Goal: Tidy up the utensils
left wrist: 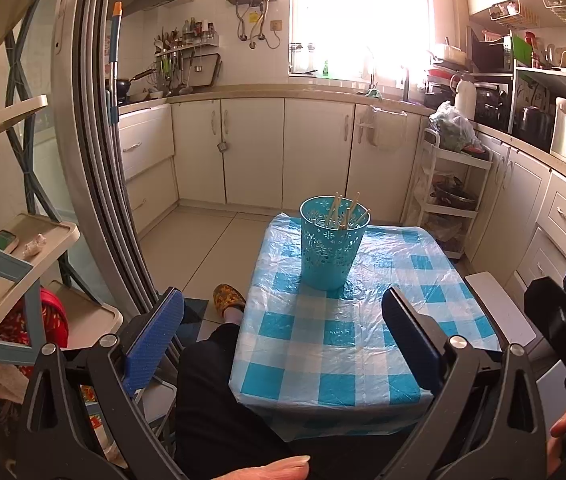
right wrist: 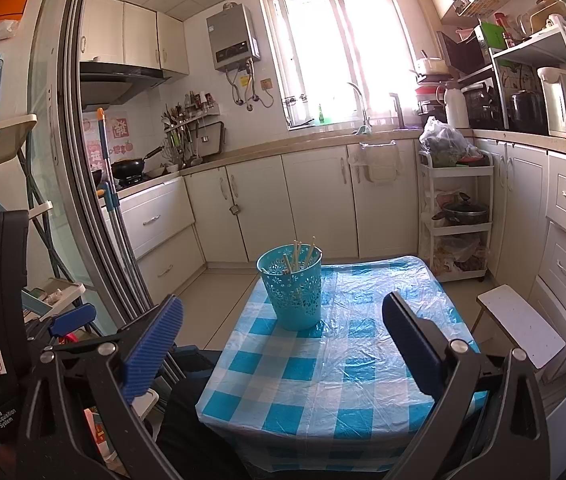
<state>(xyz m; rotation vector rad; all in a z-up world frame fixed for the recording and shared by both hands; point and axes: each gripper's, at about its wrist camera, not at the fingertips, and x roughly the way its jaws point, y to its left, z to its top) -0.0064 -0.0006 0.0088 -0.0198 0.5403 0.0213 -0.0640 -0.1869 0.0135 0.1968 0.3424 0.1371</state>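
Observation:
A turquoise perforated holder (left wrist: pixel 331 246) stands upright at the far end of a small table with a blue-and-white checked cover (left wrist: pixel 347 344). Several wooden chopsticks (left wrist: pixel 347 210) stand inside it. The holder (right wrist: pixel 293 290) and chopsticks (right wrist: pixel 297 256) also show in the right wrist view, on the same table (right wrist: pixel 339 380). My left gripper (left wrist: pixel 283 336) is open and empty, held back over the near edge of the table. My right gripper (right wrist: pixel 283 340) is open and empty, also near the table's front edge. The right gripper's body shows at the right of the left wrist view.
A person's dark-trousered leg and patterned slipper (left wrist: pixel 228 300) lie left of the table. A sliding door frame (left wrist: pixel 95 160) and a shelf rack (left wrist: pixel 11 240) stand at left. A white trolley (right wrist: pixel 457 216) and a small white stool (right wrist: pixel 521 326) stand at right. Kitchen cabinets (right wrist: pixel 315 200) line the back.

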